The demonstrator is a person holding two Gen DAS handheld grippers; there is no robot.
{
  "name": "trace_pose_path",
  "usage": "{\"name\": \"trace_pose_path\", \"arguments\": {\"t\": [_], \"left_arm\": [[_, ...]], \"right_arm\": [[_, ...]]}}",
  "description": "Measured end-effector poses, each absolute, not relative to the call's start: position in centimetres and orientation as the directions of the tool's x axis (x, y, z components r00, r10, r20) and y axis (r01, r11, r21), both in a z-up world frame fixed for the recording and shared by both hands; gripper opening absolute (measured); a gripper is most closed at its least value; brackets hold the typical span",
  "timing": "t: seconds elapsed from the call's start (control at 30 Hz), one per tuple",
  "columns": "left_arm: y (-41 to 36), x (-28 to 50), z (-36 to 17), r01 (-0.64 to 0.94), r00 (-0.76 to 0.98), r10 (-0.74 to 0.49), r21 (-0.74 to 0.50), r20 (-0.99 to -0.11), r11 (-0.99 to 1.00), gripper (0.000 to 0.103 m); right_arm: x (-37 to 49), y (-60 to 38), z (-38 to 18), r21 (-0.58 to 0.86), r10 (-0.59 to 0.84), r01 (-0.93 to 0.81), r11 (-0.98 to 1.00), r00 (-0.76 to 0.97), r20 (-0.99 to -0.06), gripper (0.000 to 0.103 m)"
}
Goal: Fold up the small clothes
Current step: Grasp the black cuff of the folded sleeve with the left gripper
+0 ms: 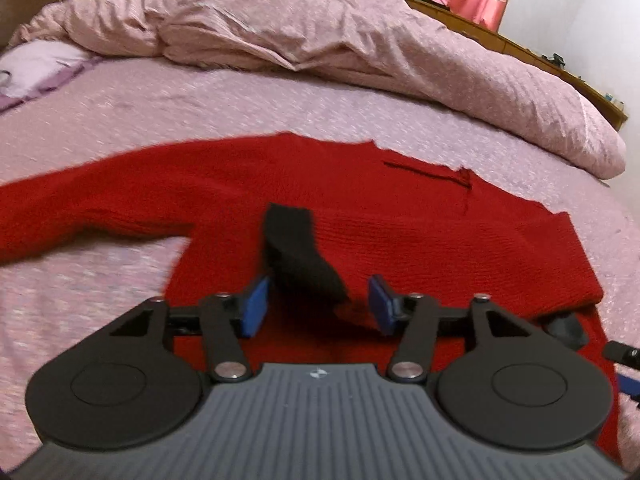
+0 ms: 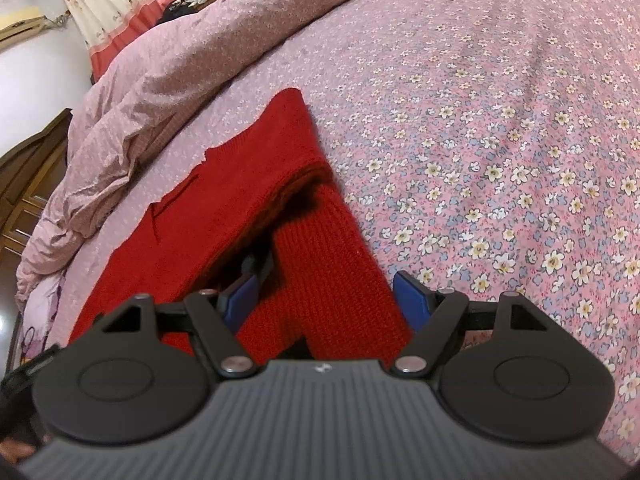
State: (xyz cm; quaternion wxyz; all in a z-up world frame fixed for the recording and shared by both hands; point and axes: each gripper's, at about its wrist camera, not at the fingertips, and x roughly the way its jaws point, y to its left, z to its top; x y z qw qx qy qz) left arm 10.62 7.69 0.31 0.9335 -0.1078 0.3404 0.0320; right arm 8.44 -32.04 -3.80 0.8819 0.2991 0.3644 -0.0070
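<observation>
A red knit sweater [image 1: 360,216] lies spread on the pink bed, one sleeve [image 1: 80,208] stretched out to the left. A black sock-like piece [image 1: 300,256] lies on the sweater just ahead of my left gripper [image 1: 318,304], whose blue pads stand apart, open. In the right wrist view my right gripper [image 2: 326,300] is open with a folded-over sleeve or edge of the sweater [image 2: 320,264] lying between its pads. Its left pad [image 2: 240,296] sits under a raised fold of the sweater [image 2: 224,200].
A crumpled pink duvet [image 1: 320,40] is heaped along the far side of the bed. The flowered bedsheet [image 2: 500,160] stretches to the right. A wooden bed frame [image 1: 520,48] and curtains [image 2: 112,20] stand behind. The other gripper's tip [image 1: 624,356] shows at the right edge.
</observation>
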Motion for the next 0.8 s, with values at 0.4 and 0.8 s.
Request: {"name": "trace_pose_path", "arguments": {"t": [0.4, 0.8], "left_arm": [[9.5, 14.9, -0.8, -0.072, 0.757, -0.041, -0.145, -0.652, 0.987, 0.071], [8.1, 19.0, -3.5, -0.083, 0.733, -0.029, -0.132, -0.68, 0.988, 0.066]], "right_arm": [[9.4, -31.2, -3.3, 0.487, 0.191, 0.218, 0.846, 0.729, -0.657, 0.077], [12.1, -31.0, -1.7, 0.4, 0.146, 0.172, 0.9, 0.746, -0.65, 0.077]]}}
